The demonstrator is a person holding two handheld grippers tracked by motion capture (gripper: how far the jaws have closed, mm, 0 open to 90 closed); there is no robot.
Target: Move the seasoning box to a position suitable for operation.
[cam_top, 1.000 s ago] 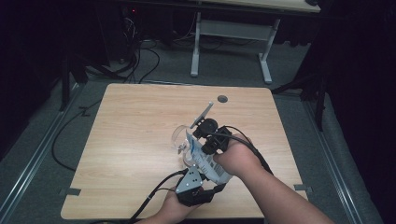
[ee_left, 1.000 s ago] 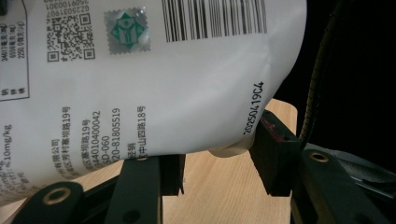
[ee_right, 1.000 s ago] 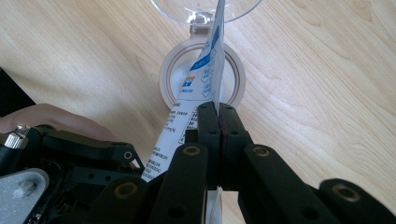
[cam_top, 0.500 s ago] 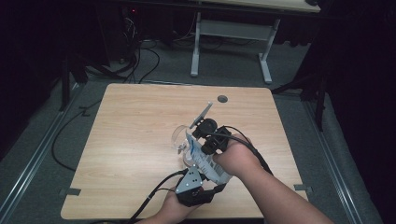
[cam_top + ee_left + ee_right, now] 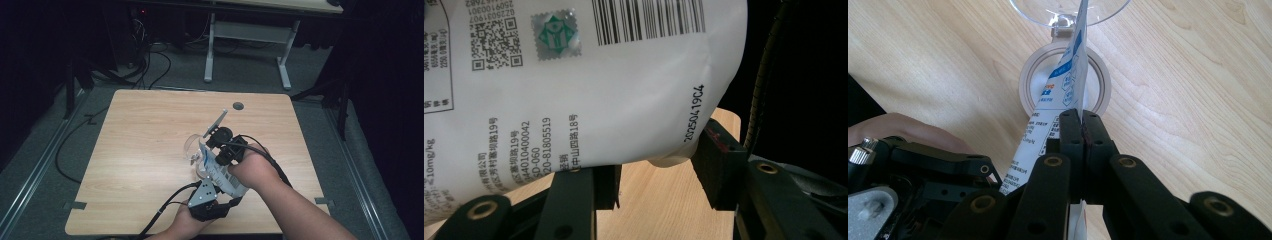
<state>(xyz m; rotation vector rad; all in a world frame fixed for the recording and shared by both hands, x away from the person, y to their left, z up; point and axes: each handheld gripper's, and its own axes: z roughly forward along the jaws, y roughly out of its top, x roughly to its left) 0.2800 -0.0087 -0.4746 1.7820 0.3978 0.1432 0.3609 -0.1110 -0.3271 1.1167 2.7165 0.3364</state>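
Light wooden table [image 5: 150,150], both hands working near its front-centre. White printed plastic pouch with barcode and blue markings [image 5: 220,172] held up off the tabletop between the two grippers, tilted over a clear stemmed glass [image 5: 192,147] standing on the wood. Right gripper [image 5: 1082,125] clamped tight on the pouch's thin edge, jaws pressed together with the film pinched between them; the glass's round foot [image 5: 1028,90] sits just beyond the jaws. Left gripper [image 5: 656,165] holds the pouch's bulging lower body, jaws part-way apart around it, pads against the pouch's sides. Left gripper body low, near the table's front edge.
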